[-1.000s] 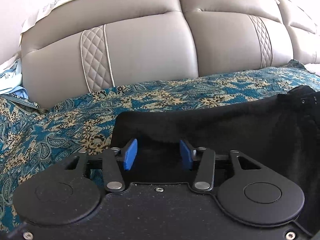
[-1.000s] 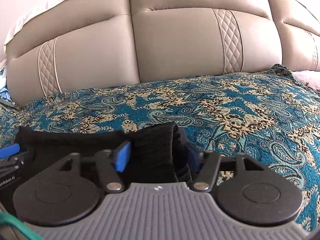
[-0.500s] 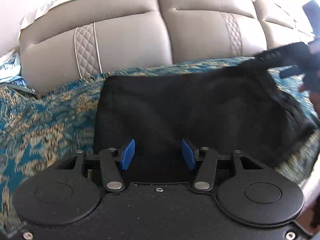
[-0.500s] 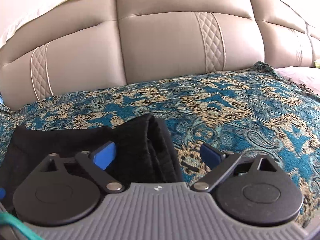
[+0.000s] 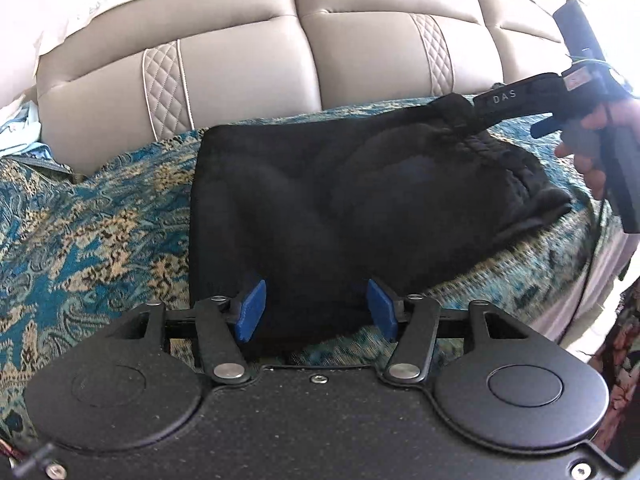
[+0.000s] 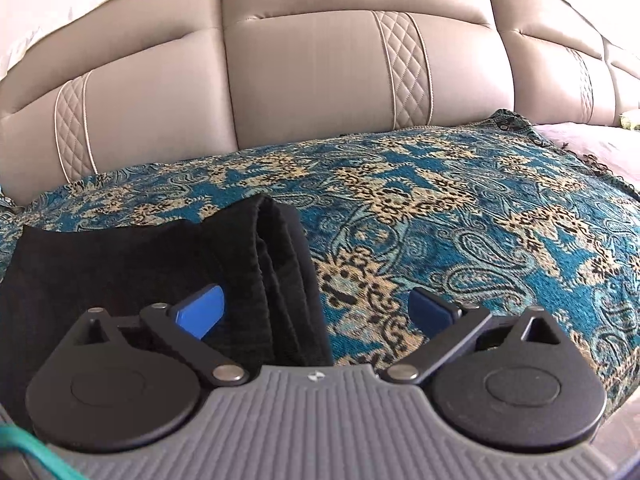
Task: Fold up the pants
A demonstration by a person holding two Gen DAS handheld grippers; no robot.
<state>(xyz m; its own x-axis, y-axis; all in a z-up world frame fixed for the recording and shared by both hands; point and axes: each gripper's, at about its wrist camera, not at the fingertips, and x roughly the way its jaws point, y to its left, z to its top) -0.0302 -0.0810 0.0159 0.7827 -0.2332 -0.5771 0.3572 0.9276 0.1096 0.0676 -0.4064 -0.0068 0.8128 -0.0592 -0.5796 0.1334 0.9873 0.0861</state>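
Observation:
The black pants [image 5: 340, 208] lie folded in a flat block on the blue paisley blanket [image 5: 92, 232]. My left gripper [image 5: 316, 310] is open, its blue pads either side of the pants' near edge, holding nothing. My right gripper [image 6: 316, 312] is open wide over the pants' folded waistband end [image 6: 276, 264], which lies loose between its pads. In the left wrist view the right gripper [image 5: 516, 100] reaches in from the right, over the far right corner of the pants.
A beige padded headboard [image 5: 248, 68] rises behind the blanket. The blanket's [image 6: 460, 224] right edge drops off to pink bedding [image 6: 592, 144]. Light blue cloth [image 5: 20, 132] lies at the far left. A green cable [image 6: 24, 448] runs by the right gripper.
The right gripper let go of the waistband end and opened wide. The left gripper pulled back and rose, so the whole folded pants now shows in its view.

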